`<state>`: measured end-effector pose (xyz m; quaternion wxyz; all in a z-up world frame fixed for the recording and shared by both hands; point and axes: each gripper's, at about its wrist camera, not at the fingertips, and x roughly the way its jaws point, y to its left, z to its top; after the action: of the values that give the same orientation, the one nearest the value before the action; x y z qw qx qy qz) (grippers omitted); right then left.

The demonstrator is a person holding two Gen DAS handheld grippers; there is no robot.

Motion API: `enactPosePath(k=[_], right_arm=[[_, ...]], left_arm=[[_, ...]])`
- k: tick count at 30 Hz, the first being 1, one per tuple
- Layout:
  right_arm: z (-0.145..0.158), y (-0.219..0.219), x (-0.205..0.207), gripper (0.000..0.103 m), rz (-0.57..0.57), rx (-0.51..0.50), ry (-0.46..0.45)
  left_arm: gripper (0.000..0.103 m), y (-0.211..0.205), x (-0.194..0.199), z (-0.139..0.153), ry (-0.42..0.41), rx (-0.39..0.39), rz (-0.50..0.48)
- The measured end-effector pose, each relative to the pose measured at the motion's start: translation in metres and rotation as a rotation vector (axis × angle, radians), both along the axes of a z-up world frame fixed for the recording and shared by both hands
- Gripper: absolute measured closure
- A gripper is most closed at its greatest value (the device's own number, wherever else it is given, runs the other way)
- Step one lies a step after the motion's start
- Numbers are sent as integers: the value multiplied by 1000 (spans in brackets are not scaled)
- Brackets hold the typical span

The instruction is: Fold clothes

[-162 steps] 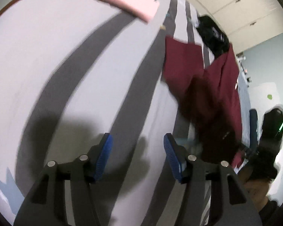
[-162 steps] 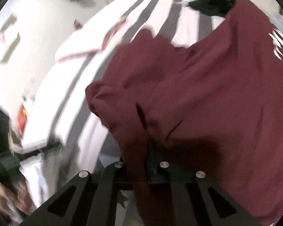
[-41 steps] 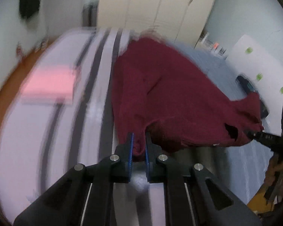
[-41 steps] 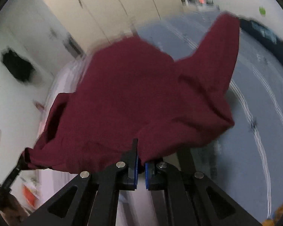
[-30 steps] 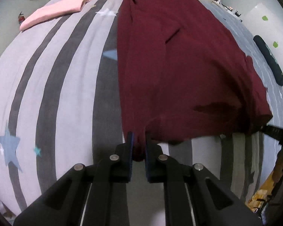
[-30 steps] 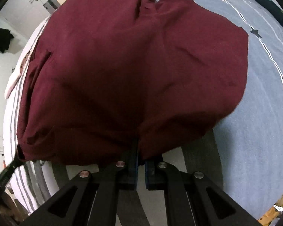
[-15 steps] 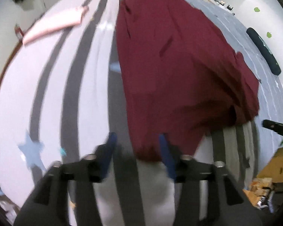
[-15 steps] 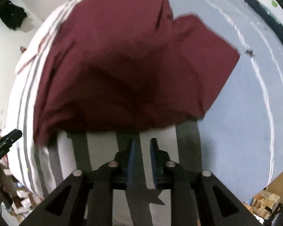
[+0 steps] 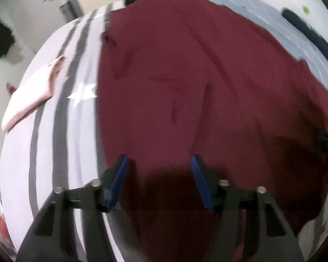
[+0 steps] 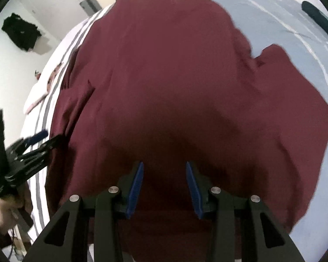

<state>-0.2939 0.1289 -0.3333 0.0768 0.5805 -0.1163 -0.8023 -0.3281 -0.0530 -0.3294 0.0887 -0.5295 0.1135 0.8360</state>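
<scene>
A maroon garment [image 9: 185,76] lies spread across the bed, its near hem under both grippers. My left gripper [image 9: 159,157] hovers over the garment's left edge with its blue pads wide apart and closing; only flat cloth lies below them, none is pinched. My right gripper [image 10: 164,163] hangs over the middle of the maroon garment [image 10: 175,76], its jaws apart and opening, nothing pressed between the pads. The right wrist view also catches the left gripper [image 10: 39,139] at the garment's left side, held by a hand [image 10: 4,209].
The grey-and-white striped cover [image 9: 43,142] runs along the garment's left side, with a folded pink garment [image 9: 32,100] on it. Blue-grey bedding [image 10: 284,17] and a dark bolster [image 9: 306,32] lie at the right. A black garment [image 10: 21,32] hangs on the wall.
Both grippers let go of the maroon hem and opened. Each then moved forward over the garment, which now lies on the bed.
</scene>
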Motion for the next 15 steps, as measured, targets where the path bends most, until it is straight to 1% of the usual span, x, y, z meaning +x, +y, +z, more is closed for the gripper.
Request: enactPosePath(k=[1, 3, 4, 7, 9, 11, 13, 14, 15], right_arm=[[-4, -2, -1, 66, 10, -3, -10], [-9, -6, -3, 66, 26, -11, -25], [-10, -8, 0, 66, 38, -10, -32], [-17, -9, 10, 66, 64, -5, -60], [-21, -8, 16, 66, 73, 7, -80], [-24, -7, 21, 66, 79, 12, -96], [-25, -6, 25, 66, 80, 11, -112], [-26, -6, 28, 66, 80, 11, -122], [-27, -6, 30, 66, 82, 14, -126]], left_arm=[[102, -6, 1, 1, -3, 14, 13], [102, -27, 5, 9, 1, 60, 72], [102, -44, 11, 17, 16, 73, 122], [102, -105, 35, 38, 48, 84, 301], [101, -159, 57, 45, 43, 99, 461], [100, -193, 72, 42, -1, 101, 578], [100, -230, 95, 31, -63, 44, 713], [100, -246, 106, 26, -92, 58, 777], [100, -255, 116, 25, -116, 94, 833]])
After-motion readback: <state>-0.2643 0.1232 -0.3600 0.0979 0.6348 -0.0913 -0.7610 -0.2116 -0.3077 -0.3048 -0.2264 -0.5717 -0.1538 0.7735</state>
